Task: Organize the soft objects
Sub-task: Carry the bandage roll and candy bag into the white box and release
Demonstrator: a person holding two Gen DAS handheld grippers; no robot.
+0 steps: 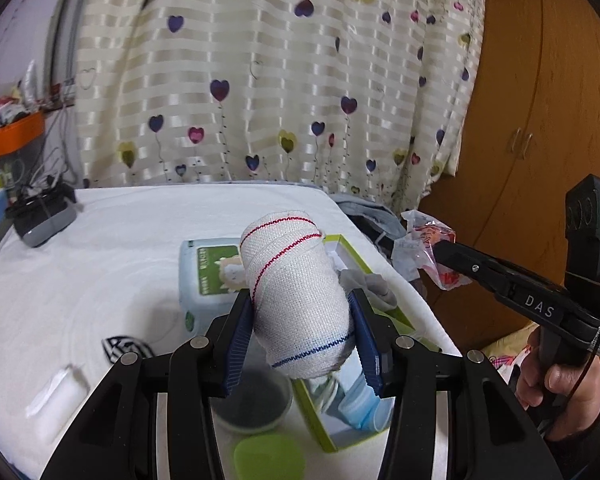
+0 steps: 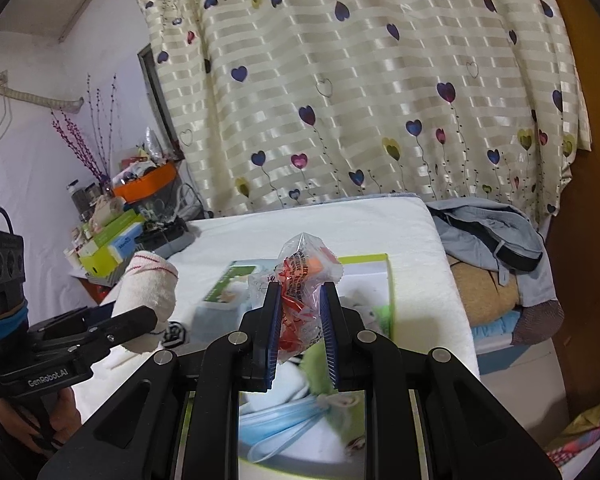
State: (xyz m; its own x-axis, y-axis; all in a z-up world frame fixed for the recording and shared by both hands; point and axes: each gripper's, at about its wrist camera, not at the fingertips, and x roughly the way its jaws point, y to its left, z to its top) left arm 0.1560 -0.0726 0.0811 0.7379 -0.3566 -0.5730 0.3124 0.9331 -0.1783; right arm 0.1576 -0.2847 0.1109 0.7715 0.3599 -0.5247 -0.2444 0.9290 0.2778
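My left gripper is shut on a rolled white bandage with red and blue stitched lines, held up above the table. The same bandage roll shows at the left of the right wrist view. My right gripper is shut on a clear plastic packet with orange contents and red print, held over an open green-edged box. That packet and the right gripper appear at the right of the left wrist view. The box holds blue face masks and grey cloth.
A wet-wipes pack lies beside the box on the white-covered table. A small dark bowl, a green lid, a striped cloth piece and a white pad lie near me. Clothes are piled right.
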